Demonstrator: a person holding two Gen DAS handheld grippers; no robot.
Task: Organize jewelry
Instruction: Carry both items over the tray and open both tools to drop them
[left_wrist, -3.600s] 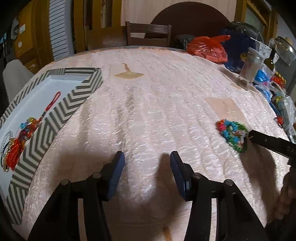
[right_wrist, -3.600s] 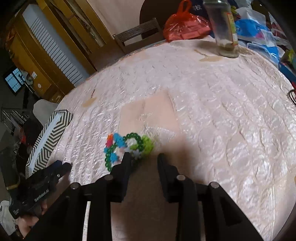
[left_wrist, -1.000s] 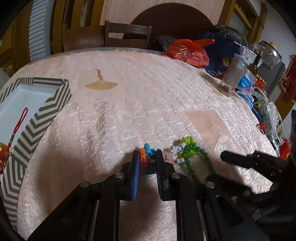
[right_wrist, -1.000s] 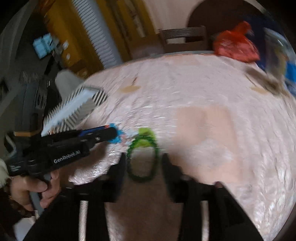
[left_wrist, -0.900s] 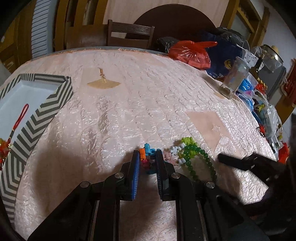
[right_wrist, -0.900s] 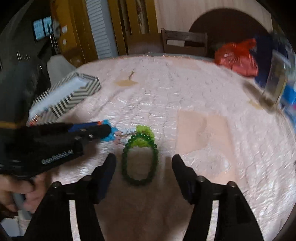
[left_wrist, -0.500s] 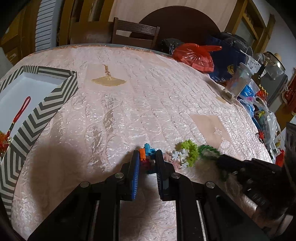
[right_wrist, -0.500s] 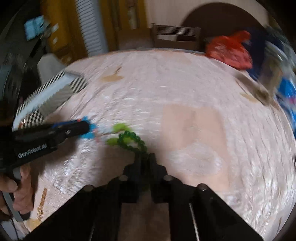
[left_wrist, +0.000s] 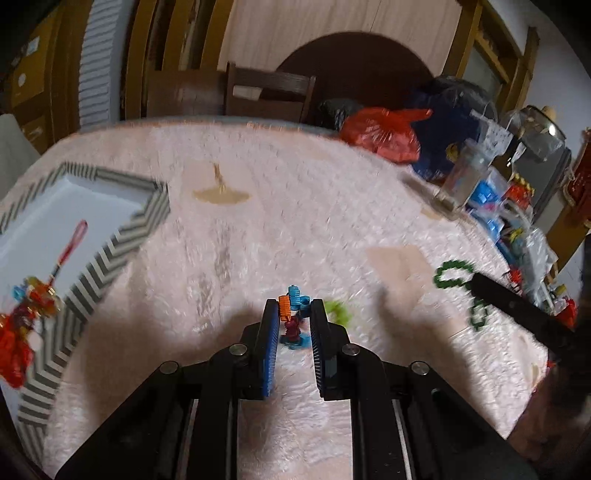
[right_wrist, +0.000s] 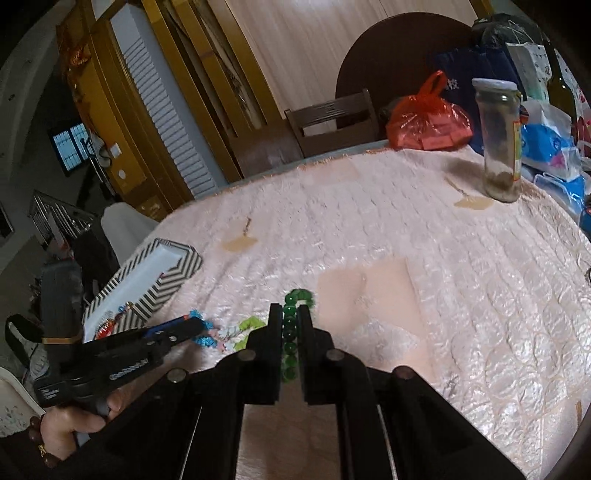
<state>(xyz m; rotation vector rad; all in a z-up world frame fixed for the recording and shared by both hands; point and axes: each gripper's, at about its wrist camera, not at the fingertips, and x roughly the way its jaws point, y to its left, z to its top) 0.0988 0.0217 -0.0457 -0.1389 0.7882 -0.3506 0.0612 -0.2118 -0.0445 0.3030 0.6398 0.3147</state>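
Observation:
My left gripper (left_wrist: 293, 310) is shut on a multicoloured bead bracelet (left_wrist: 293, 314) of blue, orange and red beads, with a lime-green cluster (left_wrist: 338, 312) trailing to its right on the pink tablecloth. My right gripper (right_wrist: 290, 314) is shut on a dark green bead bracelet (right_wrist: 291, 332) and holds it lifted; it also shows in the left wrist view (left_wrist: 452, 275). The left gripper shows in the right wrist view (right_wrist: 192, 326) at lower left. The chevron-edged white tray (left_wrist: 122, 236) at the left holds red and multicoloured jewelry (left_wrist: 22, 325).
A glass jar (right_wrist: 500, 140) stands at the far right of the round table. A red plastic bag (right_wrist: 428, 118), blue bags and packets crowd the far right edge. A wooden chair (left_wrist: 269, 96) stands behind the table.
The right gripper has lifted the green bracelet away to the right, apart from the multicoloured one. The left gripper keeps its hold and has shifted slightly.

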